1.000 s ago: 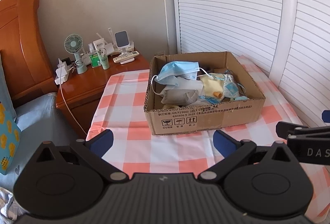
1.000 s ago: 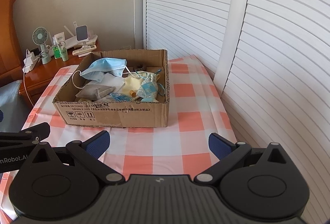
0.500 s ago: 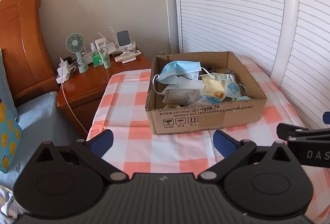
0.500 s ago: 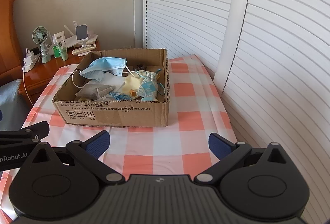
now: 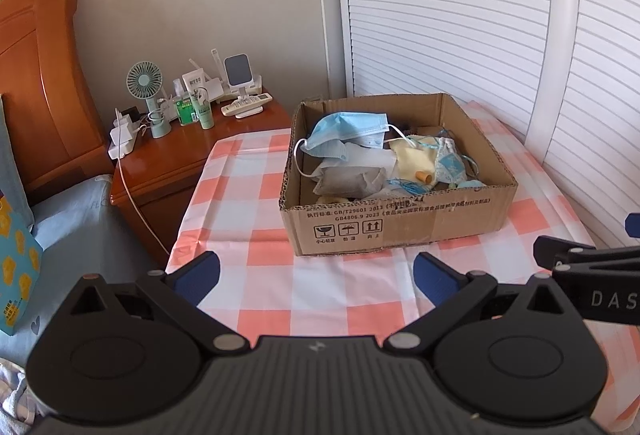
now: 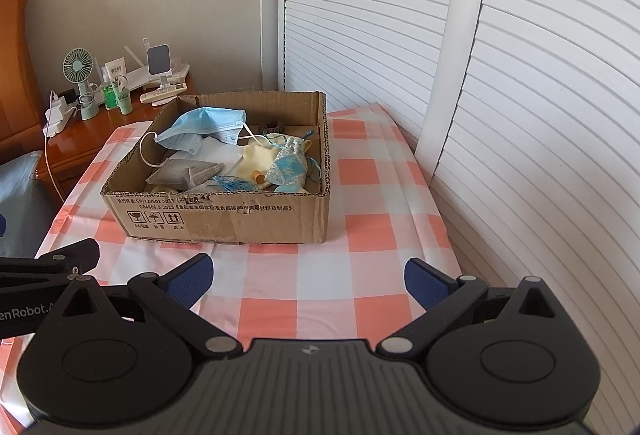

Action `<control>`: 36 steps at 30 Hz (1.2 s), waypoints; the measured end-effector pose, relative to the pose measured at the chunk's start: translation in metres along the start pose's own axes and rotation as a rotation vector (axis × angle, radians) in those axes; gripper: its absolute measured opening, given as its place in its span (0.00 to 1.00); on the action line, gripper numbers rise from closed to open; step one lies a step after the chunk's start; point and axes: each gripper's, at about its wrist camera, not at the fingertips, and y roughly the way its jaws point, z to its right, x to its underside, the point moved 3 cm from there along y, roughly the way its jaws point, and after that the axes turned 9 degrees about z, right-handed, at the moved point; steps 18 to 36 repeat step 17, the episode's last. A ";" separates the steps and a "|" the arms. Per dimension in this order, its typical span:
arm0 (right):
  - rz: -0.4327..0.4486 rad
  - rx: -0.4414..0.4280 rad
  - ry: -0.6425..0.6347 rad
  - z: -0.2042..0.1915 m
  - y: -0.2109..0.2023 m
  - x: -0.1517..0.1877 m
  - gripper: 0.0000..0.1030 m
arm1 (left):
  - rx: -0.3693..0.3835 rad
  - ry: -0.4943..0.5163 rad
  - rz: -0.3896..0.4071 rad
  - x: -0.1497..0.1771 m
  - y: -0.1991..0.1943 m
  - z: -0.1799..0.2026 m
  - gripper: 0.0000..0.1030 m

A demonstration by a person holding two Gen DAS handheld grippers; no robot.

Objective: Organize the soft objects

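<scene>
Bare checked tablecloth [image 6: 304,275] lies open up to the cardboard box [image 6: 256,221]; shutters [image 6: 540,115] crowd the right.

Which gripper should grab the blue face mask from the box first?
Probably the left gripper. The blue face mask lies at the cardboard box's left end, nearer it. The right gripper faces the other end. Both are open.

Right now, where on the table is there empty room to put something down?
Bare checked cloth lies between the cardboard box and both open grippers, also right of the box toward the shutters. The box interior and the nightstand are crowded.
</scene>
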 end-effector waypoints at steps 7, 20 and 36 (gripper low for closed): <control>-0.001 -0.002 -0.002 -0.001 0.000 0.000 1.00 | -0.002 0.001 0.000 0.000 -0.001 0.000 0.99; -0.001 -0.002 -0.002 -0.001 0.000 0.000 1.00 | -0.002 -0.002 -0.001 0.000 -0.001 -0.001 0.99; -0.001 -0.002 -0.002 -0.001 0.000 0.000 1.00 | -0.002 -0.002 -0.001 0.000 -0.001 -0.001 0.99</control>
